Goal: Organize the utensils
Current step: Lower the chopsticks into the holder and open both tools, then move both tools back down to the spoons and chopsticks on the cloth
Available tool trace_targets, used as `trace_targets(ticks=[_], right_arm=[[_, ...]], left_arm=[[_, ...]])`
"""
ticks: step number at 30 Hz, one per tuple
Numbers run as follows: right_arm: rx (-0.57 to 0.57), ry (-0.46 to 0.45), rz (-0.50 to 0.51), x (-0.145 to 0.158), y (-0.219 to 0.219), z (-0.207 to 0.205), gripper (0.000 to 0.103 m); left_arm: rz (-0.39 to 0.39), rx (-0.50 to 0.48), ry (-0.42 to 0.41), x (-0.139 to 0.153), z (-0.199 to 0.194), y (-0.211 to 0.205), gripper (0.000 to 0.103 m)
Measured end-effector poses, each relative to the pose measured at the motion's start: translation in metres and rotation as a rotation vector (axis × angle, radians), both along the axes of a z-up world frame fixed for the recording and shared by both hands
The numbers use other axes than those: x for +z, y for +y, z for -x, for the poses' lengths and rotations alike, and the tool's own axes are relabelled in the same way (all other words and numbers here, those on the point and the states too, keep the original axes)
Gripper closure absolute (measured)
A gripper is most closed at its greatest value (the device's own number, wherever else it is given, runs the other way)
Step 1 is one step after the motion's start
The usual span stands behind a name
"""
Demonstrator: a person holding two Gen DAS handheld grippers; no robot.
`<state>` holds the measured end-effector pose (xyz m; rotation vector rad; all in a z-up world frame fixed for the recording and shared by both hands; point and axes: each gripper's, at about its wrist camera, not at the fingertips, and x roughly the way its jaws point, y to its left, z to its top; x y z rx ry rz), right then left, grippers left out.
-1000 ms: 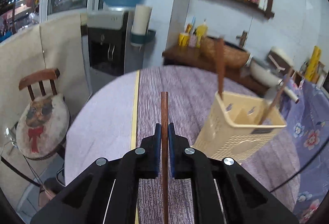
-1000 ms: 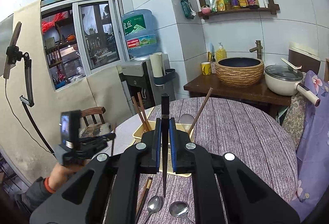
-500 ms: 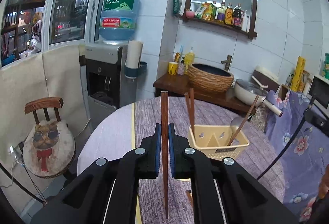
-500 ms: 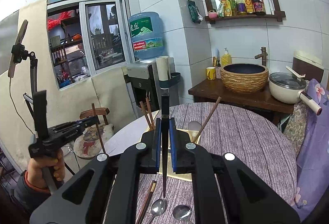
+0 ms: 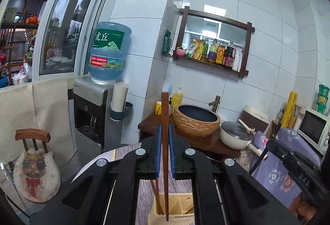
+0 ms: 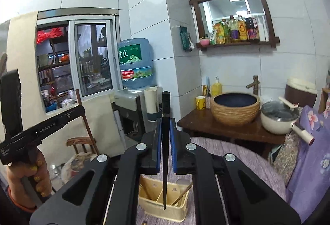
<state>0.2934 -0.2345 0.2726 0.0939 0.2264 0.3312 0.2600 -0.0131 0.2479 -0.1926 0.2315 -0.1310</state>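
My left gripper (image 5: 164,132) is shut on a brown wooden chopstick (image 5: 165,113) that stands upright, its lower tip hanging over the cream utensil holder (image 5: 181,207). Brown chopsticks (image 5: 154,194) stand in the holder's left compartment. My right gripper (image 6: 165,126) is shut on a black chopstick (image 6: 165,105), also upright, with its thin tip above the same cream holder (image 6: 165,204), which has dividers and a stick (image 6: 183,193) leaning inside. In the right wrist view the left gripper (image 6: 51,119) appears at the left, held by a hand (image 6: 26,181).
The holder stands on a round table with a purple striped cloth (image 6: 237,154). Behind it are a wooden counter with a woven basin (image 6: 235,107), a white pot (image 6: 278,119), a water dispenser (image 5: 92,113) and a small chair (image 5: 33,142). A floral cloth (image 6: 309,152) lies right.
Both grippers have risen with their chopsticks and tilted up toward level. The holder has dropped to the bottom of both views, and the table spoons have left the right wrist view.
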Motion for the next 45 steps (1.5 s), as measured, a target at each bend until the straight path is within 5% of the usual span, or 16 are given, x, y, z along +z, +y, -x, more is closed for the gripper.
trace_targets(ticks=[7,16,27,31,33,36,41,45], right_arm=[[-0.037,0.027,0.030,-0.037,0.013,-0.037,0.095],[-0.015,0.171,0.032,-0.116,0.018,-0.063,0.095],[-0.024,0.187,0.019,-0.134,0.013,-0.058,0.092],[-0.042,0.141,0.012,-0.130,0.009,-0.043,0.041],[-0.039,0.111,0.026,-0.129,0.006,-0.030,0.041],[-0.050,0.085,0.059,-0.131,0.001,-0.008,0.022],[-0.004,0.155,0.086,-0.156,-0.013,0.020,0.016],[0.042,0.271,0.147,-0.192,-0.019,0.032,0.016]], left_arm=[[-0.016,0.043,0.015,-0.042,-0.030,-0.022,0.095],[-0.028,0.013,0.152,-0.116,-0.041,-0.030,0.095],[-0.015,-0.018,0.225,-0.142,-0.044,-0.024,0.092],[0.006,-0.036,0.190,-0.135,-0.025,-0.020,0.053],[-0.010,-0.048,0.167,-0.133,-0.012,-0.021,0.048],[-0.021,-0.074,0.189,-0.138,0.005,-0.018,0.020],[-0.010,-0.109,0.294,-0.168,0.022,-0.008,0.008],[-0.050,-0.107,0.371,-0.198,0.033,-0.006,0.008]])
